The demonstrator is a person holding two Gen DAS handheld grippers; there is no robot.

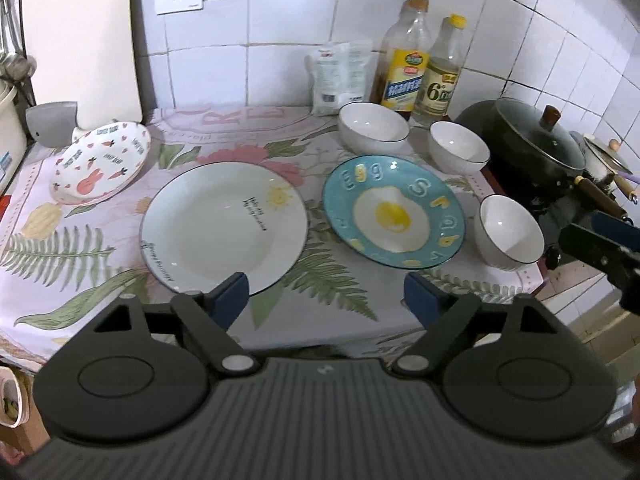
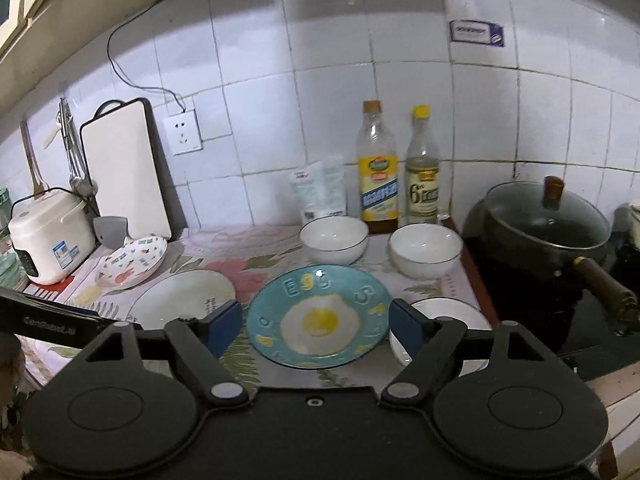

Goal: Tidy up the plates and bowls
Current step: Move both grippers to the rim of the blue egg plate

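On the flowered cloth lie a white plate point(image 1: 224, 224) with a dark rim, a blue fried-egg plate point(image 1: 394, 218) and a rabbit-print plate point(image 1: 102, 162) at the left. Three white bowls stand around the blue plate: one at the back point(image 1: 372, 126), one beside it point(image 1: 458, 148), one at the right edge point(image 1: 510, 232). My left gripper point(image 1: 326, 294) hangs open over the cloth's front edge, nothing between its blue pads. My right gripper point(image 2: 314, 320) is open in front of the blue plate point(image 2: 320, 316), with the near bowl point(image 2: 452, 316) partly behind its right finger.
Two bottles point(image 1: 404, 72) and a white packet point(image 1: 340, 76) stand against the tiled wall. A dark lidded pot point(image 1: 536, 144) sits on the stove at the right. A cutting board point(image 2: 124, 168) and a rice cooker point(image 2: 48, 236) are at the left.
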